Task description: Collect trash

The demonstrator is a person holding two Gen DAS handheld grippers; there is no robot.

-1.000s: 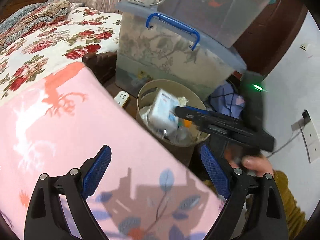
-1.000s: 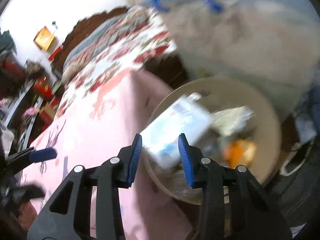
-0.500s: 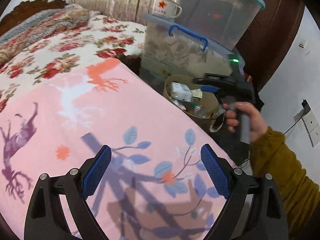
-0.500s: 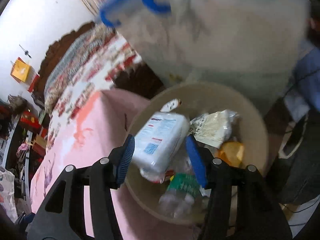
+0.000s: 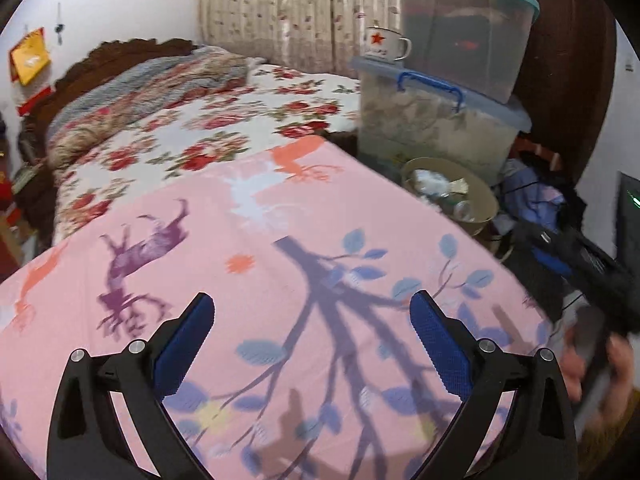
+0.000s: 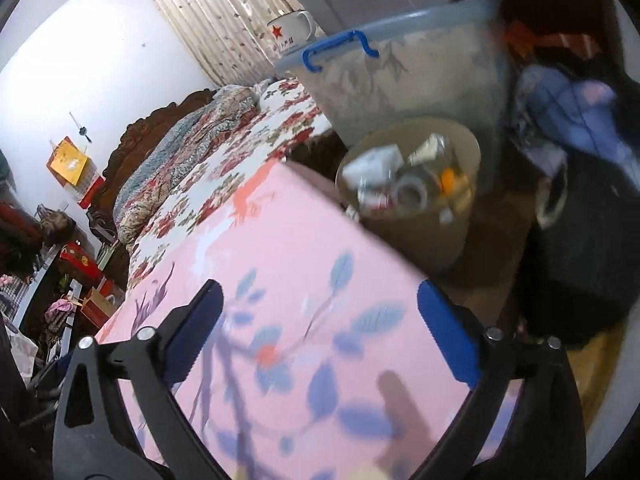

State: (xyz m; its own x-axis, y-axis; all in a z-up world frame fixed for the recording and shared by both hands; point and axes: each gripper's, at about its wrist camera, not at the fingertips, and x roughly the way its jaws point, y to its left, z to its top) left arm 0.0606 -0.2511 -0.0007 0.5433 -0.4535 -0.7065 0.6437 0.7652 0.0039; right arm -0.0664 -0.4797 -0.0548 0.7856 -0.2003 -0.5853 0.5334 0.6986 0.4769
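From the left wrist, the left claw [image 5: 310,342] hangs over the pink blanket [image 5: 280,240] on the bed with its jaws spread wide and nothing between them; they have just been opening a little further. Beyond the blanket's far corner sits the tan waste bin [image 5: 480,196], on the floor just beside the stacked plastic storage boxes [image 5: 440,120], so that rubbish from the bed can be dropped in easily. The trash lies heaped inside it. At the right edge the right claw's body shows only as a dark blur in the person's hand [image 5: 592,360].

From the right wrist, the right claw [image 6: 318,326] also stands wide apart and empty, its jaws having just been opening. The white packet [image 6: 376,164] now lies in the waste bin [image 6: 424,232] among the bottles and wrappers. An enamel mug [image 6: 290,32] stands on the lower box's lid [image 6: 400,20].
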